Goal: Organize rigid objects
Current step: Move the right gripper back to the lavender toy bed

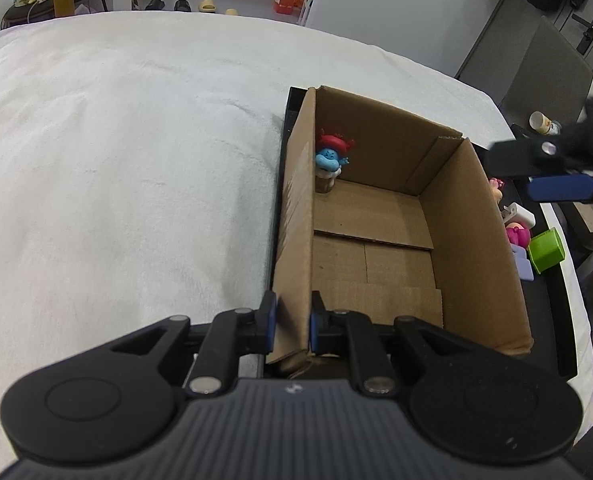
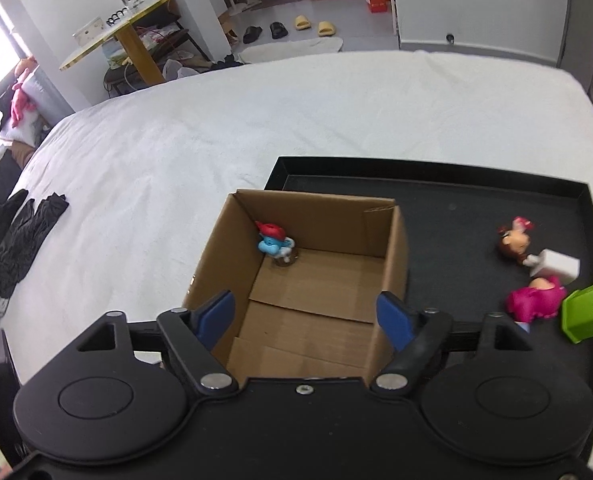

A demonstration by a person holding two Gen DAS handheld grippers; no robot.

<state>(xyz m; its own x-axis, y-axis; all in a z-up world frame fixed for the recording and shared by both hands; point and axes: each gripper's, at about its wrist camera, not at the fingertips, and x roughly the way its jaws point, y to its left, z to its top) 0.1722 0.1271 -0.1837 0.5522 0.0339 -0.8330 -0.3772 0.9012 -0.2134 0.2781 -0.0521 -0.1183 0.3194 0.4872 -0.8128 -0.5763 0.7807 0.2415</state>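
Observation:
An open cardboard box (image 1: 476, 240) (image 2: 320, 208) stands on a black tray (image 2: 456, 192) on a white bed. A blue figure with a red hat (image 1: 330, 158) (image 2: 273, 242) stands in its far left corner. My left gripper (image 1: 292, 320) is shut on the box's near left wall, one pad on each side. My right gripper (image 2: 306, 318) hangs open above the box with nothing between its fingers; in the left wrist view the right gripper (image 1: 536, 168) shows at the right edge. On the tray right of the box lie a brown-haired figure (image 2: 514, 240), a white block (image 2: 558, 266), a pink figure (image 2: 536, 300) and a green cube (image 2: 588, 316).
The white bedsheet (image 2: 176, 152) spreads wide to the left and beyond the tray. Black clothing (image 2: 16, 240) lies at the bed's left edge. A yellow-edged table (image 2: 128, 20) and slippers on the floor stand beyond the bed.

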